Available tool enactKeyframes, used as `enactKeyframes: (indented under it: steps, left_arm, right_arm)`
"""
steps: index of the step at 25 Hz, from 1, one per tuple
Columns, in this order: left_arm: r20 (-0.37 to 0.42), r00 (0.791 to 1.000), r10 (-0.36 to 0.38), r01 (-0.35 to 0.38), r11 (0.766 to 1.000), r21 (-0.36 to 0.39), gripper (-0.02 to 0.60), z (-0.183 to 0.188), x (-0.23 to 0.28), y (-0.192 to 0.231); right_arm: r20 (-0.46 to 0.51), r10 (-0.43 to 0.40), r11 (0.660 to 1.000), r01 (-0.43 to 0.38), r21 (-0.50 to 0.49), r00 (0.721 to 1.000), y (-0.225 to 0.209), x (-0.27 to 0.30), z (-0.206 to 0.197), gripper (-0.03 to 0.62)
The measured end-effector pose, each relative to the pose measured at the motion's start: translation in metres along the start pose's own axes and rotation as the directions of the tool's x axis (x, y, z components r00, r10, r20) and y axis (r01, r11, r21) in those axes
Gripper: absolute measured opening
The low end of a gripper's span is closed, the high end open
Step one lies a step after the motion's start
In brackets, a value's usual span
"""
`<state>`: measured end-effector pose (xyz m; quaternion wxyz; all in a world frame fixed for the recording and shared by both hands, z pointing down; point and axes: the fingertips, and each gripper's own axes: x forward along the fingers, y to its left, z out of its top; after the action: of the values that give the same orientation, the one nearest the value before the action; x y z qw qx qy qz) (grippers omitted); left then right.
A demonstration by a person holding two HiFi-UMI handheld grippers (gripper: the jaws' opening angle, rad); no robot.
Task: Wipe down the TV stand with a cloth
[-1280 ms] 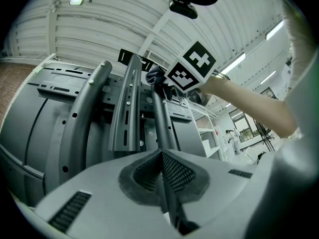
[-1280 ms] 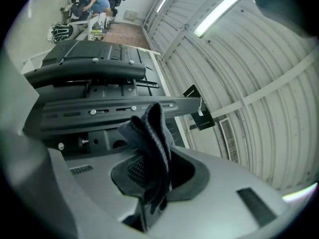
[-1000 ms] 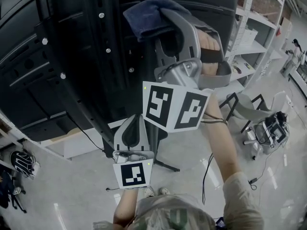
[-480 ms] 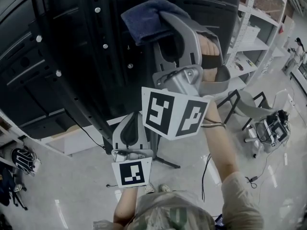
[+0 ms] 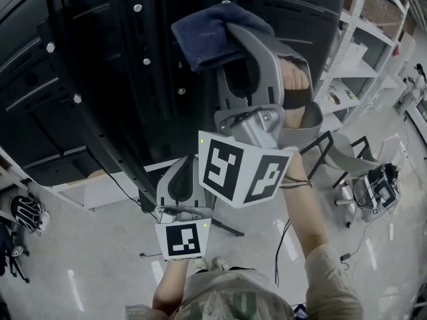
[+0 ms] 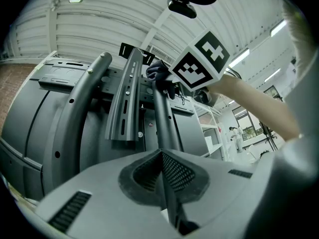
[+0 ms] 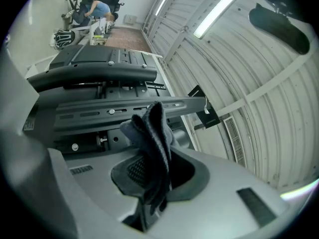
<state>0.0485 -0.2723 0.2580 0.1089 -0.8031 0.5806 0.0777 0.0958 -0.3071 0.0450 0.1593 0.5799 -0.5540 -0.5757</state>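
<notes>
Right gripper view: the right gripper's (image 7: pixel 155 159) fingers are clamped on a dark blue cloth (image 7: pixel 150 128) – its folds stand up out of the jaws, with only the cloth's thickness keeping them apart. Just past the cloth I see the TV stand's (image 7: pixel 114 111) slotted crossbar, though I cannot tell whether the fabric touches it. In the left gripper view the left gripper's (image 6: pixel 162 157) fingers are pressed together with nothing between them, and they point up along a dark pole (image 6: pixel 163 118) of the stand, beside a slotted bracket (image 6: pixel 127 101). From the head view, the right gripper (image 5: pixel 230 27) is raised high, holding the cloth (image 5: pixel 207 35) against the stand's black upright frame (image 5: pixel 143 79), while the left gripper (image 5: pixel 189 162) hangs lower, near the frame's foot. My hand (image 5: pixel 293 77) shows in the right gripper's grip – white shelving (image 5: pixel 353 59) stands well off to the right
</notes>
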Motion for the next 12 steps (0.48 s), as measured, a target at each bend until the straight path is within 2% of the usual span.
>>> enactKeyframes:
  steps: [4,8,12]
  left_arm:
    - [-0.006,1.0,0.023,-0.024,1.0,-0.021,0.015,0.003,0.006,0.001]
    - [0.038,0.999,0.02,-0.019,1.0,-0.025,0.015,0.018,0.002,0.006]
    - [0.025,1.0,0.015,-0.014,1.0,-0.022,0.015,0.015,-0.007,0.011]
  right_arm:
    - [0.01,-0.007,1.0,0.007,-0.012,1.0,0.002,-0.001,0.0,0.058]
    - [-0.017,-0.032,0.999,0.032,-0.008,0.999,0.0,0.002,0.0,0.058]
    - [-0.037,0.02,0.999,-0.021,-0.025,0.999,0.009,-0.004,-0.001,0.058]
